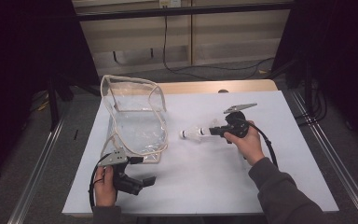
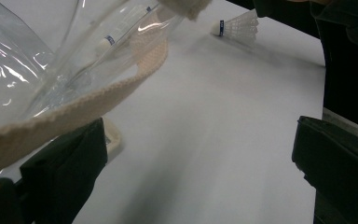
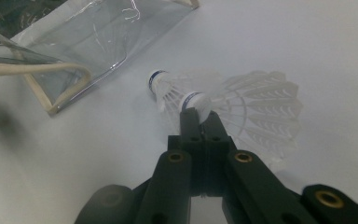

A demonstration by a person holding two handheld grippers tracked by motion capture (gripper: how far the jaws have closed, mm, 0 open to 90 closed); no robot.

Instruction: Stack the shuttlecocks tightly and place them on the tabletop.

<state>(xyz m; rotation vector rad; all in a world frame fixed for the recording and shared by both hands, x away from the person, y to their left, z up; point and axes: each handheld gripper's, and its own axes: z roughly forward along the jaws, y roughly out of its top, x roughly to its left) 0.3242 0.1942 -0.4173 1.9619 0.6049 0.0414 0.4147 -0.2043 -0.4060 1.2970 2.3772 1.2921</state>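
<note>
Right gripper [image 3: 200,116]: level, clamped on feathered shuttlecock [image 3: 200,100]
Left gripper [image 1: 142,170]: low, jaws wide, beside clear plastic bag [image 1: 135,116]

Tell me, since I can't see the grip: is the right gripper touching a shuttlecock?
Touching: in the right gripper view, the right gripper is closed on a shuttlecock.

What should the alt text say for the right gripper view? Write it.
The right gripper, jaws shut, pinches a white shuttlecock at its cork, with a second shuttlecock lying beside it on the white table. A clear plastic bag with cream trim lies at upper left.
</note>
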